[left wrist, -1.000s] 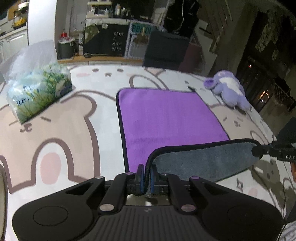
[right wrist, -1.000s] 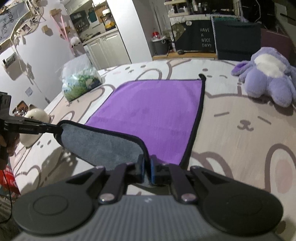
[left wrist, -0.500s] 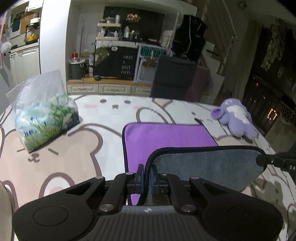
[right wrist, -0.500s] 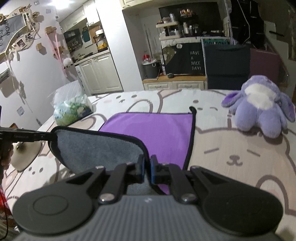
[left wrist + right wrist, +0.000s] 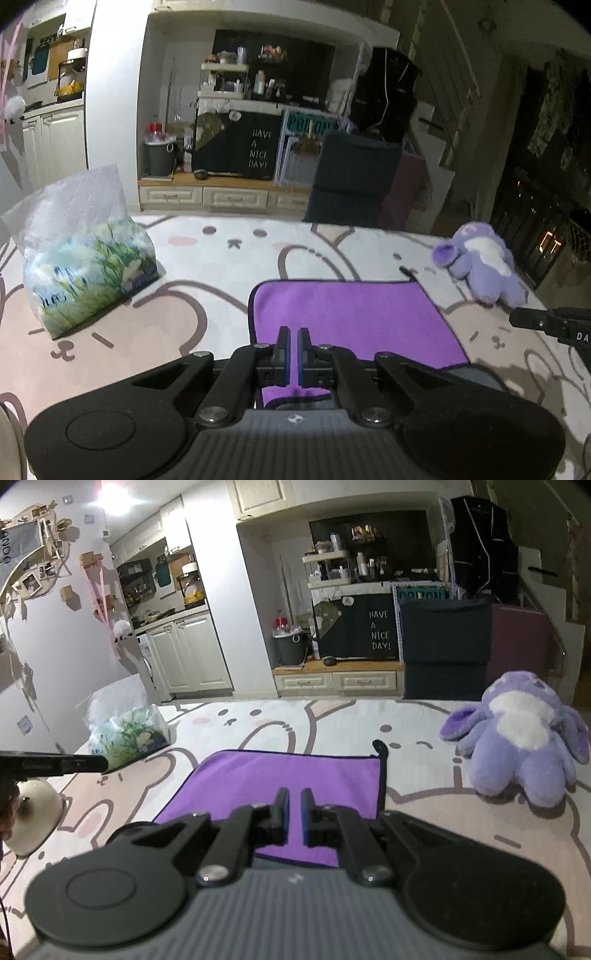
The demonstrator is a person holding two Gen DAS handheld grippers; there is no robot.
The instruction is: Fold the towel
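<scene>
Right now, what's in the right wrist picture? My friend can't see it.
The right gripper, jaws slightly apart and holding nothing, hangs over a flat purple cloth towel on a bear-patterned table cover. A purple plush bunny sits to the right, a floral tissue pack to the left.

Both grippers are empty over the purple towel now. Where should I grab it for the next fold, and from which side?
Judging by how it lies, take the purple towel at its far corners, one gripper each, coming down from above. The far binding lies flat and unobstructed; the hanging loop marks the right corner. The near edge is hidden under the grippers.
</scene>
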